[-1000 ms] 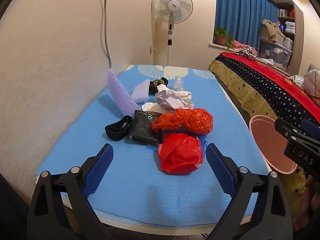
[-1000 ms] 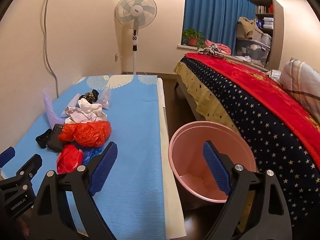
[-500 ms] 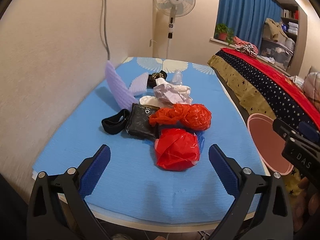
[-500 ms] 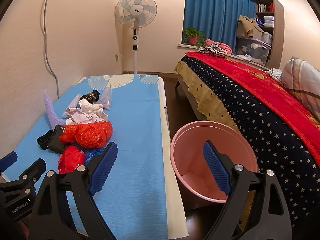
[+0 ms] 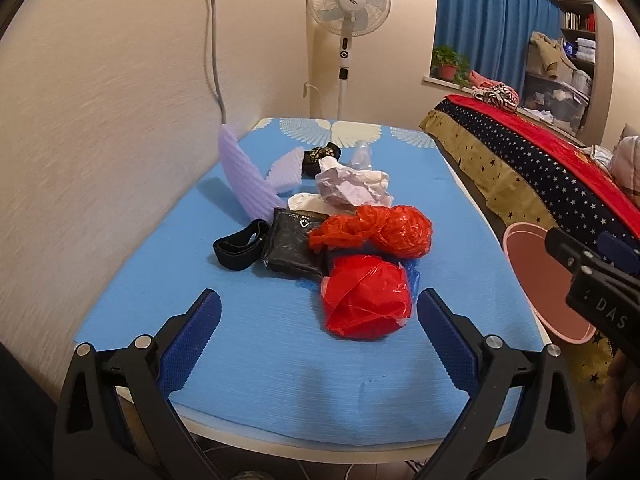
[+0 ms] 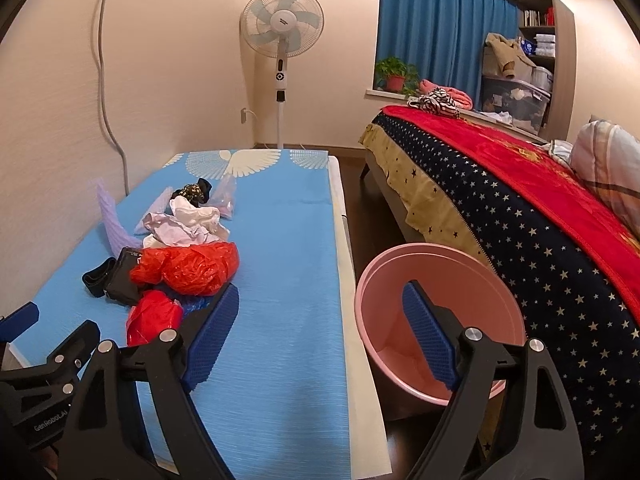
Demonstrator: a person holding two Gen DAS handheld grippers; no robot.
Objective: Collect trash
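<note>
A pile of trash lies on the blue mat point(image 5: 260, 360): a red plastic ball point(image 5: 366, 298) nearest me, a second crumpled red bag point(image 5: 376, 232), a black pouch point(image 5: 292, 244), a black strap point(image 5: 240, 246), crumpled white paper point(image 5: 352, 188) and purple foam point(image 5: 244, 176). My left gripper point(image 5: 318, 344) is open and empty, just short of the red ball. My right gripper point(image 6: 320, 336) is open and empty, over the gap between the mat and the pink bin point(image 6: 440, 320). The pile also shows in the right wrist view point(image 6: 188, 268).
A wall runs along the mat's left side. A bed with a red and starred cover point(image 6: 540, 220) stands right of the bin. A standing fan point(image 6: 282, 36) is at the mat's far end. The bin rim shows in the left wrist view point(image 5: 536, 280).
The left gripper has drifted a little to the left and down, so the pile sits right of centre. The right gripper has barely moved. Both stay open.
</note>
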